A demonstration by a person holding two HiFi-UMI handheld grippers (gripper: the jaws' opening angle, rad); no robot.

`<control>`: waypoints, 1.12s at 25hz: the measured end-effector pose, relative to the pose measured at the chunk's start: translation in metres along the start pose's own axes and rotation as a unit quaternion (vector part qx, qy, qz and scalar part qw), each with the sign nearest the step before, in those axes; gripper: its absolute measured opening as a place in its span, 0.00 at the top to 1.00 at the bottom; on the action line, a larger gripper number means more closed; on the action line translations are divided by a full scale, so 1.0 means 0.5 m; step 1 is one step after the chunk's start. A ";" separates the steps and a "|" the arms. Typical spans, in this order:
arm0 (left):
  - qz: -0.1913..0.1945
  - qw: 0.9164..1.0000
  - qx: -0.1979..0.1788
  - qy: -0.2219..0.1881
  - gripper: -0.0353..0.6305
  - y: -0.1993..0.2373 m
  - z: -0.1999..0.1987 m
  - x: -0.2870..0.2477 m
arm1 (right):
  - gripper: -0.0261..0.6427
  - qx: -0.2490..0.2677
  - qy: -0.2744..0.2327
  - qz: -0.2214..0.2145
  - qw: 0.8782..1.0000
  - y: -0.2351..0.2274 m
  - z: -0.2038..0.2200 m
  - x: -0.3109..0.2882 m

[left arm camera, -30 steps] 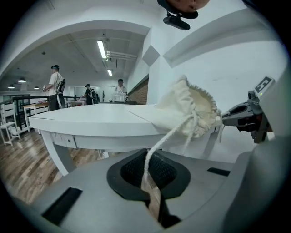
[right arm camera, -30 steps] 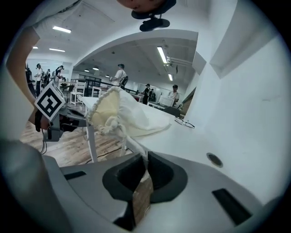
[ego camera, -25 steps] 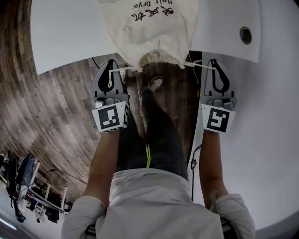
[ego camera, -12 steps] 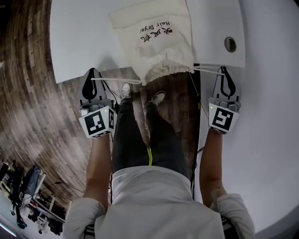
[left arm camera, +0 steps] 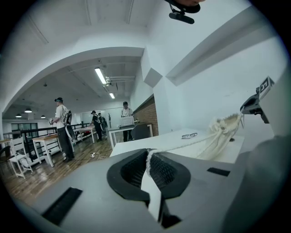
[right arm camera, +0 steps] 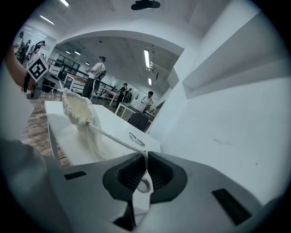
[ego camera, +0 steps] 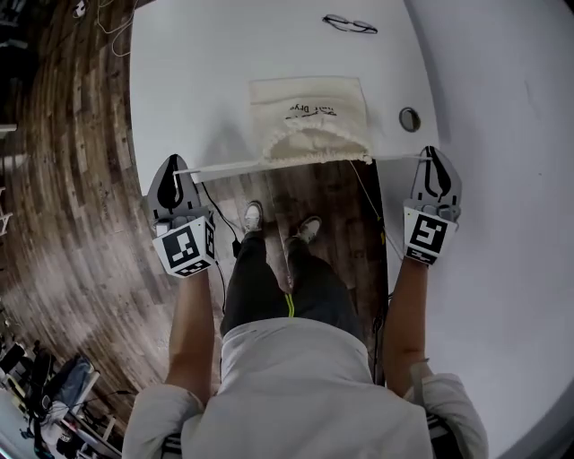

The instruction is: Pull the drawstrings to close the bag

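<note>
The wooden floor (ego camera: 81, 179) fills the space below me, with my shoes (ego camera: 254, 216) standing on it at the table's near edge; the white table (ego camera: 197, 81) spreads ahead.

The cream bag (ego camera: 309, 112) lies on the table at that near edge, its printed side up and its mouth turned toward me; the mouth is gathered into tight ruffles; from either claw it shows lifted off the tabletop, the cloth (left arm camera: 223, 132) trailing down to the surface behind it.

My left claw (ego camera: 173, 170) is out to the left of the bag, off the table's edge and over the floor; its jaws are clamped together on the left string (ego camera: 224, 167), which runs taut and nearly straight to the mouth; the string (left arm camera: 182, 148) goes in between the ribbed pads.

My right claw (ego camera: 433, 160) is out to the right, well apart from the other; its jaws are closed on the right string (ego camera: 399, 158), also taut; the string (right arm camera: 109, 135) leads straight from the pads to the gathered mouth (right arm camera: 79, 111).

A pair of glasses (ego camera: 350, 24) lies at the table's far side, well apart from the bag; a small round hole (ego camera: 409, 119) sits in the tabletop just right of the bag.
</note>
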State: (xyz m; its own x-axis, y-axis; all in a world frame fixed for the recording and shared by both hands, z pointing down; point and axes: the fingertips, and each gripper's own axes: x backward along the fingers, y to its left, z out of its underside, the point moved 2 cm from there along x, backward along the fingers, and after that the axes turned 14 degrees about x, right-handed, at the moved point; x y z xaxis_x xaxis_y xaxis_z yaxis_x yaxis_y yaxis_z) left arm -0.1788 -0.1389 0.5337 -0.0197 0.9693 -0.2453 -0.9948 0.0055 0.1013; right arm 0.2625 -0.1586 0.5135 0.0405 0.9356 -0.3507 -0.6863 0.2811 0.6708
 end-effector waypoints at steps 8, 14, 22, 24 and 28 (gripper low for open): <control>0.008 0.999 -0.014 -0.039 0.92 -0.015 -0.121 -0.008 | 0.90 0.003 0.005 0.023 1.000 -0.085 -0.044 0.040; 0.010 0.998 -0.032 -0.056 0.92 -0.009 -0.204 0.012 | 0.90 0.011 0.017 0.026 0.999 -0.125 -0.059 0.079; 0.012 0.996 -0.029 -0.080 0.92 0.003 -0.293 0.036 | 0.90 -0.013 -0.006 0.058 0.998 -0.194 -0.103 0.118; 0.012 0.995 -0.037 -0.089 0.92 0.009 -0.314 0.049 | 0.90 -0.022 -0.012 0.068 0.997 -0.213 -0.109 0.128; 0.015 0.994 -0.039 -0.104 0.92 0.013 -0.348 0.064 | 0.90 -0.029 -0.018 0.082 0.996 -0.238 -0.124 0.143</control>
State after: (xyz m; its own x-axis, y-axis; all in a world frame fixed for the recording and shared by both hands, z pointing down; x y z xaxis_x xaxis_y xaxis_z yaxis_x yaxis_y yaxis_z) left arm -0.2031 -0.1505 0.3589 -0.0365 0.9986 -0.0376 -0.9990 -0.0355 0.0281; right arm 0.3022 -0.1382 0.3679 -0.0498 0.9755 -0.2145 -0.7273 0.1118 0.6772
